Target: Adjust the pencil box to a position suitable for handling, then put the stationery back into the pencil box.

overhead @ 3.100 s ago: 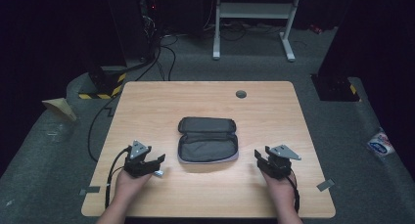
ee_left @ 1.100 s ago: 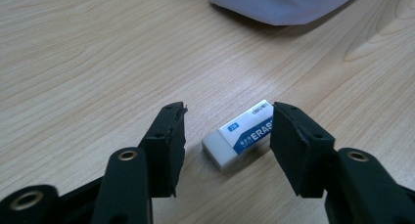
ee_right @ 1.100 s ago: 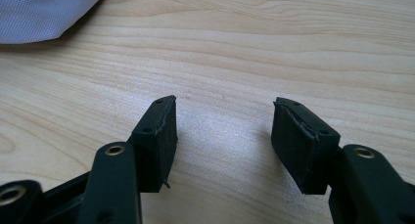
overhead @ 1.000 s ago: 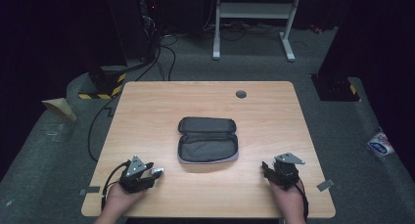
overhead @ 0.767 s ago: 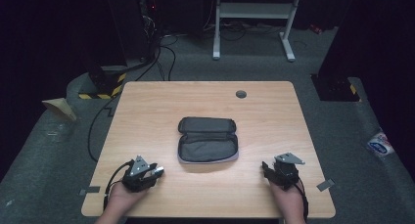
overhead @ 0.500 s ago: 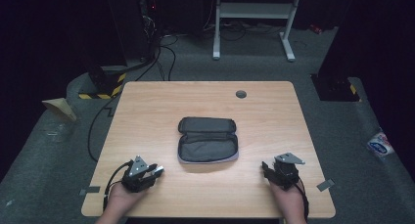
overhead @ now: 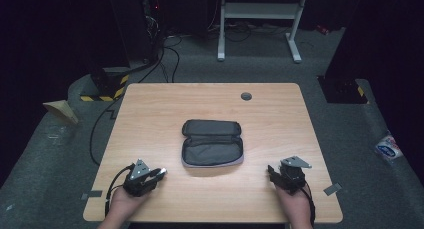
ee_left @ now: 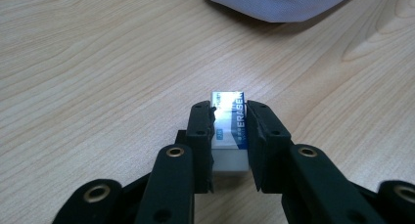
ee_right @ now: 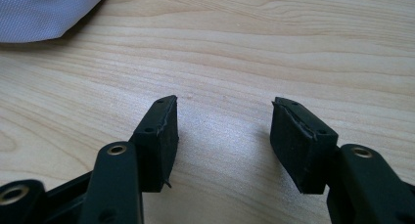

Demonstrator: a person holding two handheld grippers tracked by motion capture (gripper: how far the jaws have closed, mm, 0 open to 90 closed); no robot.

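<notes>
On table, left gripper (ee_left: 229, 131) clamping eraser (ee_left: 229, 128)

Both tongs (overhead: 159, 172) nearer the table edge.

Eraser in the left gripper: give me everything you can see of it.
The eraser is a small white block in a blue-and-white paper sleeve printed "ERASER". The bare white end points back toward the camera, the sleeved end away. The left gripper is shut on it, a black jaw pressed against each long side. It sits low over the wooden table, near the front left; whether it touches the wood is unclear. The grey pouch lies beyond it, apart.
</notes>
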